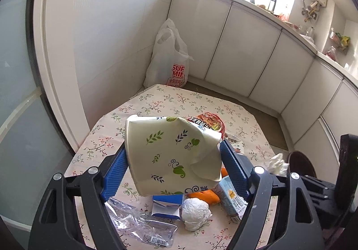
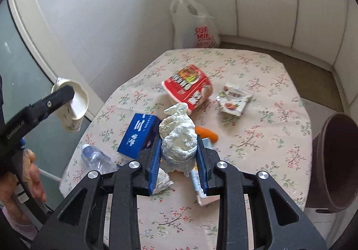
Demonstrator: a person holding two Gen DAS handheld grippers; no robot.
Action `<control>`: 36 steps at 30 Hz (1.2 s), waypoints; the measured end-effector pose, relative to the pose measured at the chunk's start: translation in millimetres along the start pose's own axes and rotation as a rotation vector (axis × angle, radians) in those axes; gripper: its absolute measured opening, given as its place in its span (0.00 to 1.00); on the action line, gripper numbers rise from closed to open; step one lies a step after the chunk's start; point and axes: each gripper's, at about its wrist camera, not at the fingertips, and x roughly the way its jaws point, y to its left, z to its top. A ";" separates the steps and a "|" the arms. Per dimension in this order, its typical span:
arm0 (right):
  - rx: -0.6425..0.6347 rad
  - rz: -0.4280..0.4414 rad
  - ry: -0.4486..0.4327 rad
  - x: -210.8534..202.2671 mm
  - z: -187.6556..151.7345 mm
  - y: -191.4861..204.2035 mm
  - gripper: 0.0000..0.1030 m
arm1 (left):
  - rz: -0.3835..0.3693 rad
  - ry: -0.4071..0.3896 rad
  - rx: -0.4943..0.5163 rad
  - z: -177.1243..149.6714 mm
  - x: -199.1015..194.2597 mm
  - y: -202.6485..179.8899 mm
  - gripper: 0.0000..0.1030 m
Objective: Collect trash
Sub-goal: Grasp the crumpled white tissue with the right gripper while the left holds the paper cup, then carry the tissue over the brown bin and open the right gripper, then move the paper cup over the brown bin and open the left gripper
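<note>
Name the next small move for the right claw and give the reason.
Probably carry the crumpled tissue sideways to the brown bin and let go over its opening. The right claw is shut on the wad, clear of the table, and the bin stands open at the table's right edge.

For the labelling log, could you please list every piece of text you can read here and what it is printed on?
"SUP / MIN", cut off, red: white plastic bag on the floor.
"三", white: blue box.
Chinese print, too blurred to read: red noodle cup, small packet, drink carton.
Barcode, digits too small: clear wrapper.
Side lettering, too small to be sure: left gripper.
Paper cup: leaves, partial blue mark.
</note>
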 end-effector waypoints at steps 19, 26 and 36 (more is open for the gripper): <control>0.422 -0.708 -0.246 -77.6 -25.4 -204.3 0.57 | -0.071 0.062 0.085 -21.6 34.2 -72.8 0.76; 0.450 -0.872 -0.347 -125.3 -39.0 -214.2 0.85 | -0.163 0.071 0.138 -33.3 46.8 -128.8 0.76; 0.554 -0.979 -0.398 -200.2 -74.9 -262.6 0.93 | -0.387 0.188 0.148 -42.2 84.1 -252.3 0.76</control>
